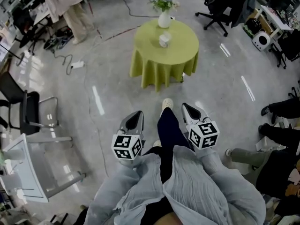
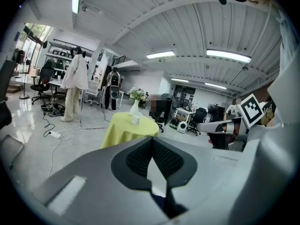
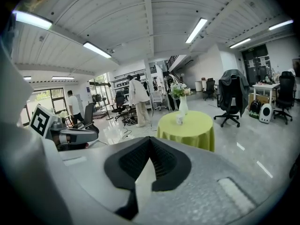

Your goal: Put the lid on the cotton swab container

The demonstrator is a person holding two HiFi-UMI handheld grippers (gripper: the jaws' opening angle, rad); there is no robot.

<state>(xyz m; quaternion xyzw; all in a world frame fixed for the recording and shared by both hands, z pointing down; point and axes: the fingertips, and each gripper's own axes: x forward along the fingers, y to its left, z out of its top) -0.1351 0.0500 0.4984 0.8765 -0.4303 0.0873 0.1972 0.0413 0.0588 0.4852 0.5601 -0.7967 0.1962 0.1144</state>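
Note:
The cotton swab container (image 1: 164,40) is a small pale tub on a round table with a yellow-green cloth (image 1: 178,62), far ahead of me. It also shows in the left gripper view (image 2: 136,120) and the right gripper view (image 3: 179,120). A white vase of flowers (image 1: 163,18) stands just behind it. I cannot make out a separate lid at this distance. My left gripper (image 1: 139,113) and right gripper (image 1: 185,106) hang low in front of my body, well short of the table. The left gripper (image 2: 152,140) and the right gripper (image 3: 150,139) are both shut and hold nothing.
A person (image 1: 70,3) stands at the back left near cables and a power strip (image 1: 76,65) on the floor. A black chair (image 1: 21,102) and a grey metal frame (image 1: 33,168) are at the left. Office chairs (image 1: 222,8) stand behind the table. Seated people's legs (image 1: 281,135) are at the right.

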